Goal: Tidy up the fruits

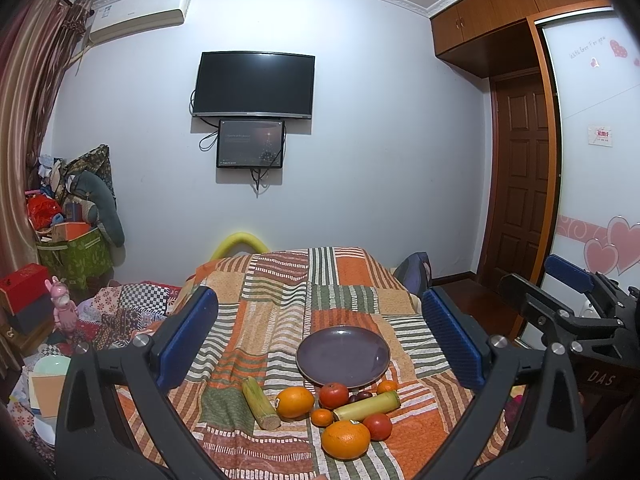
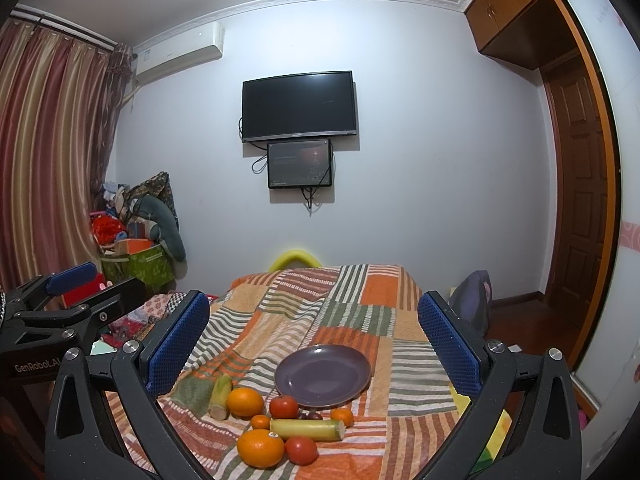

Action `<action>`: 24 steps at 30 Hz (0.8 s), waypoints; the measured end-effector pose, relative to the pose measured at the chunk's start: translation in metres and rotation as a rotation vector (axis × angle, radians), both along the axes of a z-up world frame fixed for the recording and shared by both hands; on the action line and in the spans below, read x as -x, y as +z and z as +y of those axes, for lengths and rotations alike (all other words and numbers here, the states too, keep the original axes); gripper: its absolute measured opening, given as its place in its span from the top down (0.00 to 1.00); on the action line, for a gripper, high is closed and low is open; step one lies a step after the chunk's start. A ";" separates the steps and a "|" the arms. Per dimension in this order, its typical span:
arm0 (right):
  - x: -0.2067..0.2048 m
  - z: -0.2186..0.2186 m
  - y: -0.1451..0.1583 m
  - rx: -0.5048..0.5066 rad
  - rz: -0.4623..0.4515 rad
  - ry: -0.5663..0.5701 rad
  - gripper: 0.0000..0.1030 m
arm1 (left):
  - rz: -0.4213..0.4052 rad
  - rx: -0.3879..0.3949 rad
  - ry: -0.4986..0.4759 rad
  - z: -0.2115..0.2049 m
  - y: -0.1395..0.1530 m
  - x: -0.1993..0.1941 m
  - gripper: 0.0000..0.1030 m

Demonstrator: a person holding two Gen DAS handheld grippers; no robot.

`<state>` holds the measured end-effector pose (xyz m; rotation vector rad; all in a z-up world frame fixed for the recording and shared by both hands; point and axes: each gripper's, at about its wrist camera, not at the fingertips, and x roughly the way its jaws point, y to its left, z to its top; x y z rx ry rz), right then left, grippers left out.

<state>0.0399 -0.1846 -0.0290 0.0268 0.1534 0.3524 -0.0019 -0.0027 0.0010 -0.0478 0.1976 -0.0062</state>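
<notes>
both hand-held grippers spread and empty, left (image 1: 320,336), right (image 2: 314,340). nothing moved yet: fruit beside bare plate (image 1: 316,372). next, probably close on the near orange (image 1: 345,439).

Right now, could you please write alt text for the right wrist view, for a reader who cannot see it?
The open right gripper frames an empty purple plate on a patchwork cloth, with oranges, tomatoes and two sugarcane pieces loose in front of it. The left gripper shows at the left edge; a dark television hangs behind.
</notes>
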 end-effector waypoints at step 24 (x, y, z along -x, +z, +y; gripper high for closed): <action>-0.061 -0.002 -0.075 0.086 0.290 0.126 0.34 | 0.232 -0.051 -0.008 0.022 -0.050 -0.058 0.23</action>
